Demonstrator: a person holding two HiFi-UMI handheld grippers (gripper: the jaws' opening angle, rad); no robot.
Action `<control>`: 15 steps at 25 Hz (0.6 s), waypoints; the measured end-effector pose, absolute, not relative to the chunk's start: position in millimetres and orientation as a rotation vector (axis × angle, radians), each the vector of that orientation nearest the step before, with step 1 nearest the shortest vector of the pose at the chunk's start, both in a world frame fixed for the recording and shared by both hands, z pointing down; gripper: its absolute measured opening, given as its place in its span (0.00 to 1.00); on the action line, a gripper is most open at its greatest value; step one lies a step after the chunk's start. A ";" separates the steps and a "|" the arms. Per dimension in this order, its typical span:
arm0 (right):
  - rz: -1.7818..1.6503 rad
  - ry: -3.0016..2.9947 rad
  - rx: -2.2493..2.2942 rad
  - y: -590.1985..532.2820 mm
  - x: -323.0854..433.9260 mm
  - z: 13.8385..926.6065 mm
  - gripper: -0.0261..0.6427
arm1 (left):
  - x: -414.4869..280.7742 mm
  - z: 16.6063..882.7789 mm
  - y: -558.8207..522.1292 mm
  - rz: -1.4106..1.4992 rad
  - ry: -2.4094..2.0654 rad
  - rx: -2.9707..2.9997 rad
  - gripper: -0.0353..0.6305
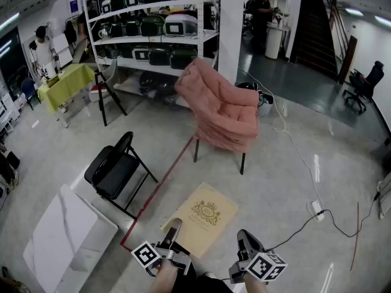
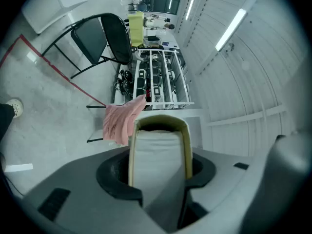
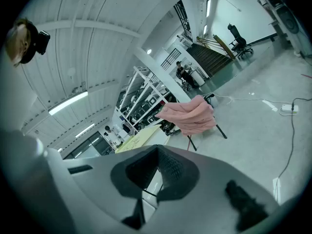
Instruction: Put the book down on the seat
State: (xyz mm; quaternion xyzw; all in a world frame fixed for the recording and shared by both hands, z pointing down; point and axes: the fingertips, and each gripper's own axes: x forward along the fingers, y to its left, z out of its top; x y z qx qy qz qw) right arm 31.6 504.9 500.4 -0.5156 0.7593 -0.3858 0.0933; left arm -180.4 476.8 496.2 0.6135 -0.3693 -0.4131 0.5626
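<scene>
Tan book [image 1: 200, 220] with a gold crest — cover up, near edge pinched in the left gripper [image 1: 173, 229] — well short of the pink padded seat [image 1: 227, 112].

Low in front, between the jaws of the left claw [image 1: 173, 229]: book [image 1: 203, 218]. Just right of it, right claw [image 1: 243, 237]. Beyond the book, armchair [image 1: 226, 112]; behind that, shelves [image 1: 153, 23]. Left of the book, folding chair [image 1: 113, 170]; nearer left, table [image 1: 64, 237].
</scene>
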 end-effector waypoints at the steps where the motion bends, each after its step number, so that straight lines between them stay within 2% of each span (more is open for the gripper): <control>1: -1.138 2.251 -1.531 509.7 33.1 498.7 0.06 | -178.7 495.6 482.2 -0.966 -0.876 1.452 0.38; 15: -1.082 2.262 -1.492 539.9 33.1 483.9 0.06 | -161.9 489.0 519.2 -0.944 -0.881 1.463 0.38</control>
